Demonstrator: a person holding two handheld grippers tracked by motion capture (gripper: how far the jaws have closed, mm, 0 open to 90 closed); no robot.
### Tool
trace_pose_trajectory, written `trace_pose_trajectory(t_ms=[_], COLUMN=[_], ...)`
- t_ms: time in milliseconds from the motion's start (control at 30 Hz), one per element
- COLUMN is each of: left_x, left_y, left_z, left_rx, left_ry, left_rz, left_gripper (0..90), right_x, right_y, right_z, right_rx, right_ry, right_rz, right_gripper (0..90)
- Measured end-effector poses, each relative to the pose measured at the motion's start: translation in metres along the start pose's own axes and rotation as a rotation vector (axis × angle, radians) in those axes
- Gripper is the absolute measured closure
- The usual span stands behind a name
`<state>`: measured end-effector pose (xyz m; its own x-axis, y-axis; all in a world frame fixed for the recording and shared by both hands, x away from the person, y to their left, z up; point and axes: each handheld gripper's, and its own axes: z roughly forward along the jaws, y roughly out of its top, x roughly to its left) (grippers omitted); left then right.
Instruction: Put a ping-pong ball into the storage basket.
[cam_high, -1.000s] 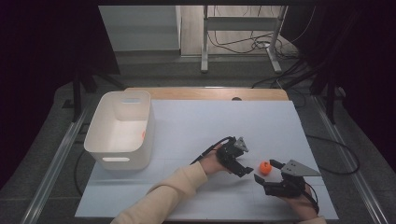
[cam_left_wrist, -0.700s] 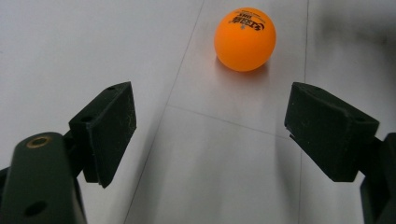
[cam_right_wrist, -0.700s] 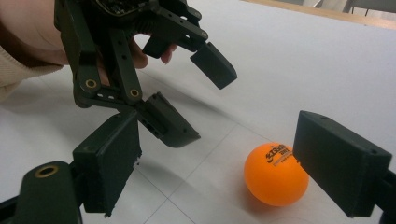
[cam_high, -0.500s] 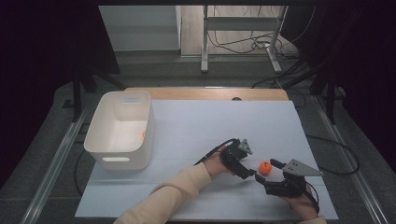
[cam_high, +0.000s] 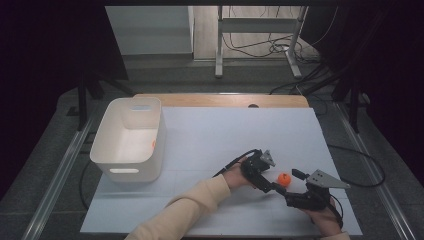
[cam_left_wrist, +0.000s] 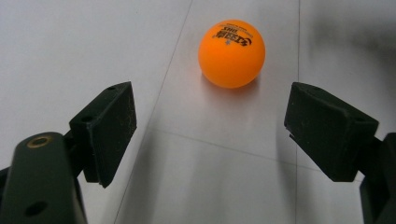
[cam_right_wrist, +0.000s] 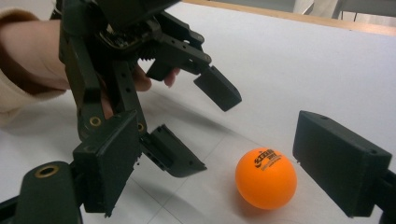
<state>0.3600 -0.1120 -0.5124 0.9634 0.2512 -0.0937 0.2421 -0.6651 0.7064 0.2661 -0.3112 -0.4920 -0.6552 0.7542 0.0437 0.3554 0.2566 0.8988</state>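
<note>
Nearest the person, the right gripper (cam_high: 294, 191) is held low over the table (cam_high: 225, 135), just on the near side of the orange ball (cam_high: 284, 179), with its jaws spread wide and nothing between them; in the right gripper view the ball (cam_right_wrist: 266, 178) is seen lying in the gap ahead of the pads, closer to the right-hand one, touched by neither. The left gripper (cam_high: 269, 181) is angled in from the ball's left, its jaws likewise parted and empty, so that the ball (cam_left_wrist: 232, 53) sits just beyond the open fingertips in the left gripper view. Both tools appear to be aimed at the ball so that it can be closed on, though which one is meant to take it cannot be told. Well away from the ball, to its far left, a white bin (cam_high: 129, 138) is stood open-topped, probably as the drop place. One ball, two grippers and one bin are counted.
</note>
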Motion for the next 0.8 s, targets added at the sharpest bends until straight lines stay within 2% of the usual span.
trace_pose_trajectory(t_ms=[133, 233, 400, 567, 800], left_x=[0.0, 0.002, 0.003, 0.001, -0.003], left_y=[0.003, 0.003, 0.005, 0.008, 0.014], left_z=[0.004, 0.008, 0.013, 0.017, 0.025], left_rx=[0.002, -0.005, -0.002, -0.008, 0.004], left_ry=[-0.008, -0.024, -0.024, -0.037, -0.047], left_rz=[0.009, 0.0, -0.003, 0.008, 0.034], left_gripper=[17.9, 17.9, 18.1, 18.4, 18.9], right_x=[0.0, -0.001, -0.001, -0.001, -0.001], right_y=[0.0, 0.001, 0.001, 0.001, 0.004], right_z=[0.0, -0.002, -0.003, -0.003, -0.006], right_rx=[-0.001, -0.007, -0.012, -0.01, -0.035], right_ry=[0.002, 0.004, 0.003, 0.006, 0.014], right_rz=[-0.001, 0.006, 0.01, 0.009, 0.014], right_gripper=[15.6, 15.6, 15.6, 15.6, 15.6])
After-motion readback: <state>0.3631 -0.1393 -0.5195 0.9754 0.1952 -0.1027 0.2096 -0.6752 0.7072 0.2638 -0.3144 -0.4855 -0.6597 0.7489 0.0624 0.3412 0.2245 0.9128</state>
